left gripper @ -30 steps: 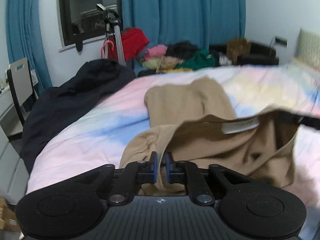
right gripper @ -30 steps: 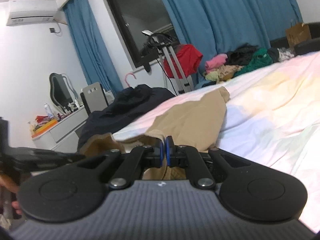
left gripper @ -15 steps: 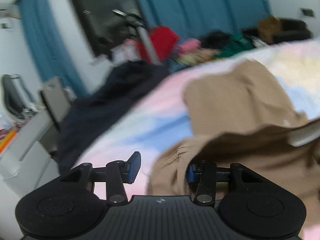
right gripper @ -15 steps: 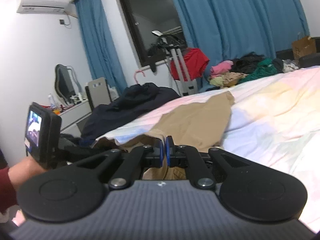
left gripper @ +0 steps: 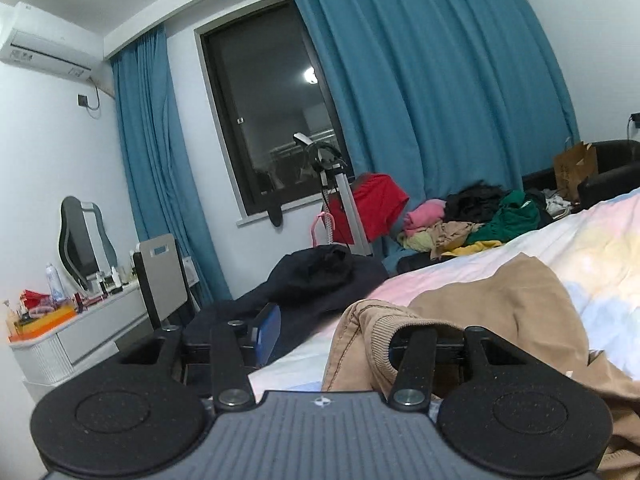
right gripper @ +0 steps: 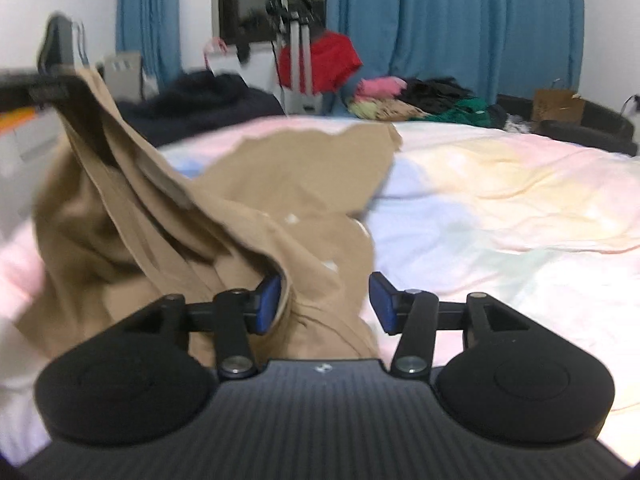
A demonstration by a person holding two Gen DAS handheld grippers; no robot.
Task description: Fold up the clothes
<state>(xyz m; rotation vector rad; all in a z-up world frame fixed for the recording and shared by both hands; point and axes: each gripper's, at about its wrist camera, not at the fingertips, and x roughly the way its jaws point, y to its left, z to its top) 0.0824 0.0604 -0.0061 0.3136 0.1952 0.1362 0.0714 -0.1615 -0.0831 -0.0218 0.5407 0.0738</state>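
A tan garment (right gripper: 256, 200) lies on the pastel bed sheet (right gripper: 500, 208); its near part is bunched and lifted toward the left. My right gripper (right gripper: 324, 304) hangs low over that bunch. Its jaws are opening; fabric lies between them against the left pad (right gripper: 267, 300) and clear of the right pad. In the left wrist view my left gripper (left gripper: 332, 340) is opening too. A ribbed edge of the tan garment (left gripper: 500, 304) drapes over its right finger and nothing is pinched between the pads. The left gripper (right gripper: 44, 88) also shows blurred at the right view's upper left, with cloth hanging from it.
A dark garment (left gripper: 320, 272) lies heaped on the bed's left side. Behind the bed are a pile of mixed clothes (left gripper: 472, 224), a red cloth on a stand (left gripper: 376, 204), a cardboard box (left gripper: 576, 172) and a black sofa. A cluttered dresser (left gripper: 80, 320) stands left.
Both grippers were shut on the tan garment and now stand open. The left view has swung upward and left; the right view has tipped down toward the cloth, which now rises at the left.
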